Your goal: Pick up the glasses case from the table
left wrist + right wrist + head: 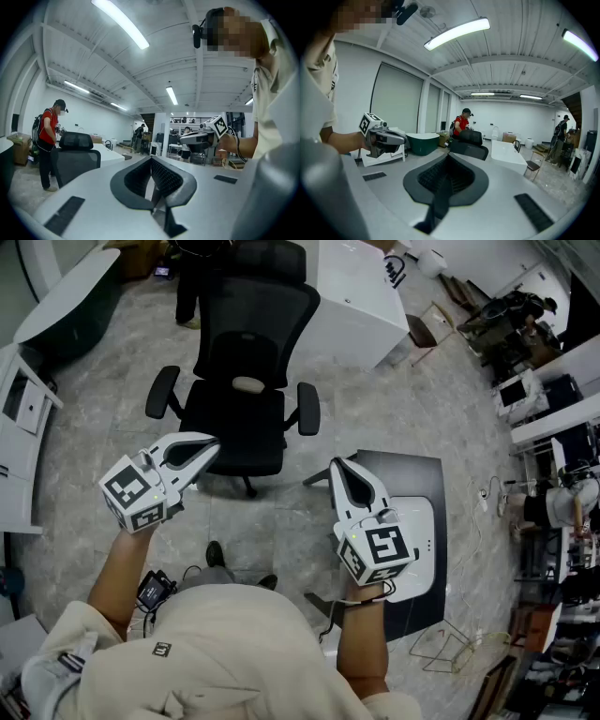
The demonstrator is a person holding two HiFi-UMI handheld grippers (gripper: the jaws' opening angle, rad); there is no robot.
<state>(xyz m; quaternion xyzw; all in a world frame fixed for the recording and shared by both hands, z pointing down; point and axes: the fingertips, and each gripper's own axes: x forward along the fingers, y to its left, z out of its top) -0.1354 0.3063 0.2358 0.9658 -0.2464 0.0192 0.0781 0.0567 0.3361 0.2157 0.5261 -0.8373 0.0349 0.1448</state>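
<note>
Glasses case [427, 538], apparently the white shape on the bench [408, 474], lies below the right tool [337, 467]. That one and the left tool [215, 446] are closed, empty.

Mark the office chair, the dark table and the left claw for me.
office chair [239, 427], head view, on the seat cushion.
dark table [412, 474], head view, on the bare top near its far edge.
left claw [212, 448], head view, at the tips, which are closed together.

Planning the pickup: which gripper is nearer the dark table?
The right gripper, by the dark table; the left gripper is beside the black office chair.
</note>
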